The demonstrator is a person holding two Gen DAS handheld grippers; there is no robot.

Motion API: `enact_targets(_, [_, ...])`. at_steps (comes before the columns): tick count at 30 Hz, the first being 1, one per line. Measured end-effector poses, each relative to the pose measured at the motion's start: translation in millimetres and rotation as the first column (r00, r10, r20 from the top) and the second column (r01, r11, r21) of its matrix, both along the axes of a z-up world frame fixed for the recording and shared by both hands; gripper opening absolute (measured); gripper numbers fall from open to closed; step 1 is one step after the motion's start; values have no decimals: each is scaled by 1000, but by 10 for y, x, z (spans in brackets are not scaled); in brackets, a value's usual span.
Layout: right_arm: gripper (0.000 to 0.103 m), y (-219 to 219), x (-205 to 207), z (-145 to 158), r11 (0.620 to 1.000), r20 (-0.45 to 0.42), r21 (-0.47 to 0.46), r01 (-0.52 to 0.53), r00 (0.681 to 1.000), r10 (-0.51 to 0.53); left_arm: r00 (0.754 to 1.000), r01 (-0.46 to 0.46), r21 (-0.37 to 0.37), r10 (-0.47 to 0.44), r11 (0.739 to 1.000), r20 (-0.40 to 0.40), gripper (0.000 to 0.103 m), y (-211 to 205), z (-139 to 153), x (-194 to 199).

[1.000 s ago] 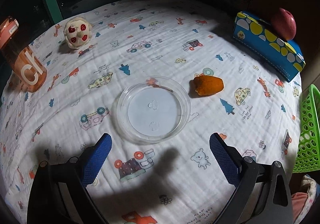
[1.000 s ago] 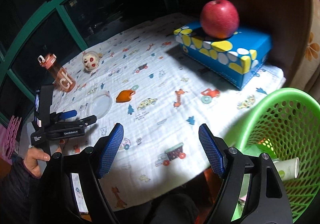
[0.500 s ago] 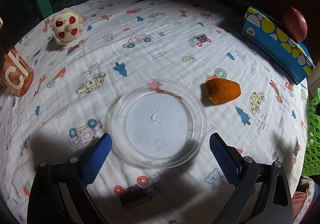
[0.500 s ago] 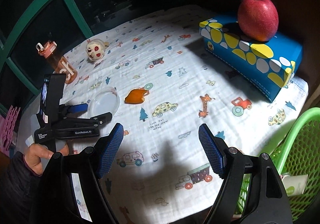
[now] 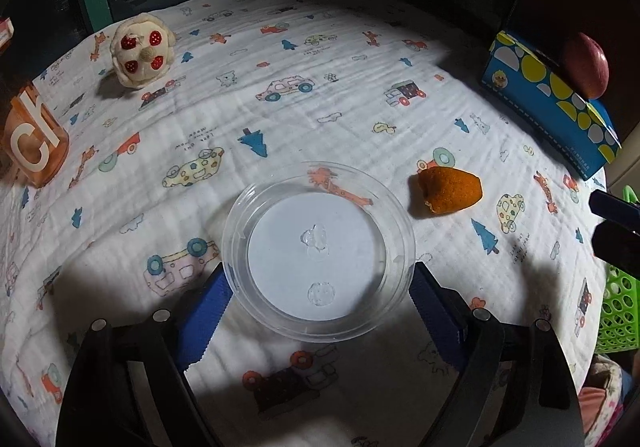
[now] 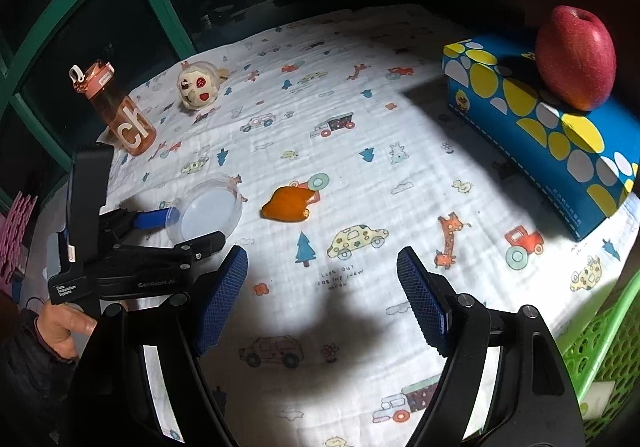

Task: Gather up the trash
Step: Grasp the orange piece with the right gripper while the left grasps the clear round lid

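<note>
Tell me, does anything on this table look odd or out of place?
Yes. An orange peel scrap lies loose on the tablecloth beside a clear plastic lid, and a red apple sits perched atop the blue tissue box.

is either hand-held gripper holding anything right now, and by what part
Nothing is clearly held. The left hand-held gripper has been closing around the clear plastic lid, pads flanking its rim; a firm grip cannot be told. The right hand-held gripper is empty.
</note>
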State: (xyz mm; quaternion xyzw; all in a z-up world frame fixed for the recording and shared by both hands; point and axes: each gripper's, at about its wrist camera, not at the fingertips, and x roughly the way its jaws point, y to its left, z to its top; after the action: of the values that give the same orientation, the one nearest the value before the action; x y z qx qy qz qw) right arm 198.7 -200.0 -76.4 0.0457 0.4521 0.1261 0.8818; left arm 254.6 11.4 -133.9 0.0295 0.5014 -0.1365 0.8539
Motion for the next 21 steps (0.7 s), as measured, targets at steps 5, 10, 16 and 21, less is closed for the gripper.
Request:
enact_targets(5, [72,198,207,-133,999,-12,-13,-32,999,32,999,-49,-28,50,998,14,85,223,131,-70])
enact_targets(10, [67,385,435,-286,998,-36,-29,-51,998,50,997,-66,-29,67,997,38,85,367,232,-146])
enact_targets(16, [63,529,616,-428,997,-55,-51,-57,997,54,995,-86,-41,87,995,41,85,475,271,-187])
enact_targets(21, [57,572,708,-521,996,-72,-71,-48,996,43,995,-95,-49,96,994,37,85,507,256,-208])
